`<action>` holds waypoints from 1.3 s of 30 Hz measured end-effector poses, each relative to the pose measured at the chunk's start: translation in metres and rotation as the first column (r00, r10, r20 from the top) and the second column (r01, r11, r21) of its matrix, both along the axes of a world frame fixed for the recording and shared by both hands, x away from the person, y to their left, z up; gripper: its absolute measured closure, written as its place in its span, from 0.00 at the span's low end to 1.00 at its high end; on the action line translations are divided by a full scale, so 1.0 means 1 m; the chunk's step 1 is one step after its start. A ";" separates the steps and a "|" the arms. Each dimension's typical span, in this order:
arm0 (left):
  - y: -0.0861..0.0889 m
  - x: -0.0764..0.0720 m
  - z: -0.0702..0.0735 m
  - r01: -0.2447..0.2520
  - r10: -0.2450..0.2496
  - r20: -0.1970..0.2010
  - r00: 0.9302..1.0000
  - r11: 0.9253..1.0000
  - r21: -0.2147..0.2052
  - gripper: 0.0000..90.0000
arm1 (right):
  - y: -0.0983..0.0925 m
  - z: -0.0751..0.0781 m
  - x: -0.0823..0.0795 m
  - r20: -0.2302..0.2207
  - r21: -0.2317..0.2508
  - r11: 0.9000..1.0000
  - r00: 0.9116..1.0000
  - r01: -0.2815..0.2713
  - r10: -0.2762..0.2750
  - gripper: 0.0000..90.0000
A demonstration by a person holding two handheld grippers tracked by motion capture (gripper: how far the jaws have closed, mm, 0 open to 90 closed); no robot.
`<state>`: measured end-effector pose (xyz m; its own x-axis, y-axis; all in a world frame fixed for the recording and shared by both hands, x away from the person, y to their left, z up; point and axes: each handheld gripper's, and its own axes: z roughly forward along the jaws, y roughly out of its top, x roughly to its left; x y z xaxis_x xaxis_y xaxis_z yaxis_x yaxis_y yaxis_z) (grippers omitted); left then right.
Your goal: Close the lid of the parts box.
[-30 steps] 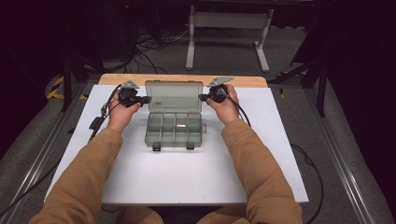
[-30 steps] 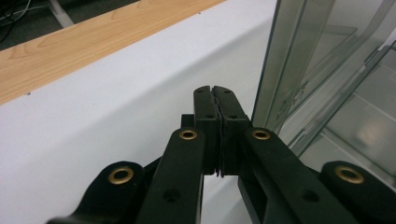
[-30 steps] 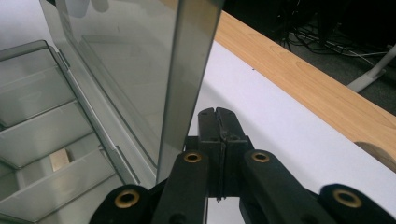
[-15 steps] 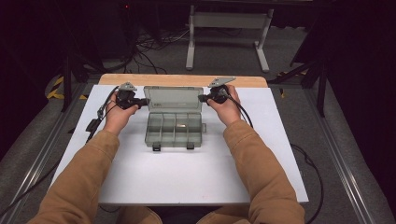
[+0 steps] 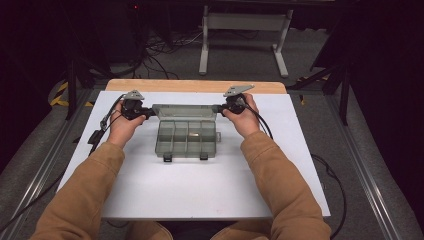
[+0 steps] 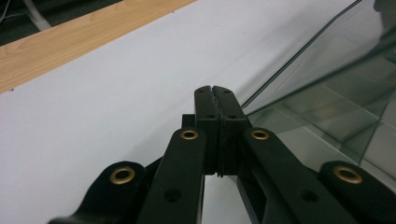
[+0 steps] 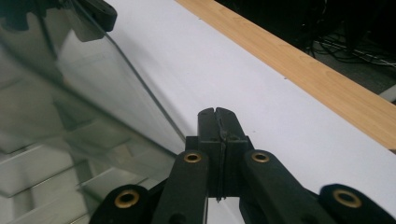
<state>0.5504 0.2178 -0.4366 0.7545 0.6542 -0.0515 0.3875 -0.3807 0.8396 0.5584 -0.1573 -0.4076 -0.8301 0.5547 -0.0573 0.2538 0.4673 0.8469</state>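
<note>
Both claws are pinched shut on nothing, left claw and right claw flanking the raised lid of the clear organizer box mid-table. Looks like they're poised to swing that lid. Next they must catch its end edges evenly; plenty of open room all around.

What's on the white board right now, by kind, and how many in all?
Box, clear, lid open: 1
Grippers, both shut: 2, left gripper, right gripper
Small item inside the box, too small to identify: 1
Total: 4
</note>
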 end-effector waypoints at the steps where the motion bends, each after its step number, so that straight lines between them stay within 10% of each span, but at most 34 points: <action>1: 0.000 -0.003 0.000 0.011 -0.011 -0.006 1.000 1.000 -0.009 1.00 | 0.000 0.000 -0.005 -0.007 -0.002 1.000 1.000 -0.017 0.016 1.00; 21: 0.000 -0.044 0.017 0.136 -0.136 -0.003 0.991 0.990 -0.028 1.00 | 0.002 0.008 -0.050 -0.032 0.009 0.992 0.992 -0.123 0.123 1.00; 39: -0.016 -0.066 0.021 0.289 -0.279 -0.102 0.955 0.953 0.091 1.00 | 0.011 0.004 -0.075 -0.129 -0.081 0.978 0.975 -0.190 0.179 1.00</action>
<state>0.4848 0.2020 -0.4153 0.9055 0.4187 -0.0687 0.3204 -0.5686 0.7577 0.4832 -0.1460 -0.4032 -0.9216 0.3880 0.0050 0.2528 0.5905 0.7664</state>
